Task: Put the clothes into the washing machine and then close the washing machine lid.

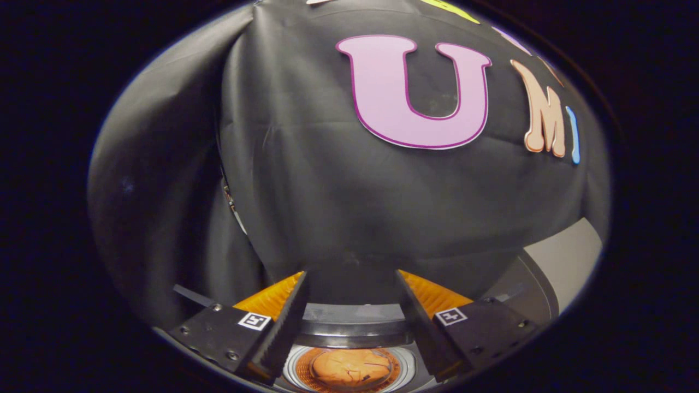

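Drum [407, 364] holding clothes [349, 368], hand-held gripper [350, 275] spread

The camera rides on the claw [350, 284], looking forward along its two spread, empty fingers [284, 322] from just above the washing machine [355, 327], facing the booth's black cloth wall [327, 191] at close range.

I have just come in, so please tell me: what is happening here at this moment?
A person holds the gripper above a washing machine. Its jaws stand open and hold nothing. Below, between them, an orange cloth already lies inside the drum. The grey lid is raised at one side, so closing it is not yet done.
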The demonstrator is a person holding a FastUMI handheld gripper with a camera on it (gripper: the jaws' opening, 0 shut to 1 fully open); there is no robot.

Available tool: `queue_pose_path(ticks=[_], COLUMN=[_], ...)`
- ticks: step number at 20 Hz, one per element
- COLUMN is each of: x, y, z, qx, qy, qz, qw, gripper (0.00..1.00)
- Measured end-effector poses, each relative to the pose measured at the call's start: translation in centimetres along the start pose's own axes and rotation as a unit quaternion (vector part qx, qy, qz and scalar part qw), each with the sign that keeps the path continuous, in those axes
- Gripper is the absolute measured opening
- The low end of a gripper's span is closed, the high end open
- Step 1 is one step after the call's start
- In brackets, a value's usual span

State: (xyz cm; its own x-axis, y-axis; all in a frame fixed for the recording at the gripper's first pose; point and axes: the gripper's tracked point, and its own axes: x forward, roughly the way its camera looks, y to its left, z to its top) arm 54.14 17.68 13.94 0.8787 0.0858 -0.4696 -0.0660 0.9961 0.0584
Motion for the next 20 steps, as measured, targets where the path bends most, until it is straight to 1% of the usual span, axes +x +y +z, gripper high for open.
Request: queue_pose_path(ticks=[5,15,20], x=[-1.4,-3.8,-5.0], y=[0.2,0.9,0.9], z=[-1.0,-3.6,-5.4], qx=[0.001,0.025,0.033], qy=[0.009,0.015,0.014], qz=[0.012,0.029,0.031], qw=[1.000,0.999,0.999], gripper=[0.94,0.95,0.95])
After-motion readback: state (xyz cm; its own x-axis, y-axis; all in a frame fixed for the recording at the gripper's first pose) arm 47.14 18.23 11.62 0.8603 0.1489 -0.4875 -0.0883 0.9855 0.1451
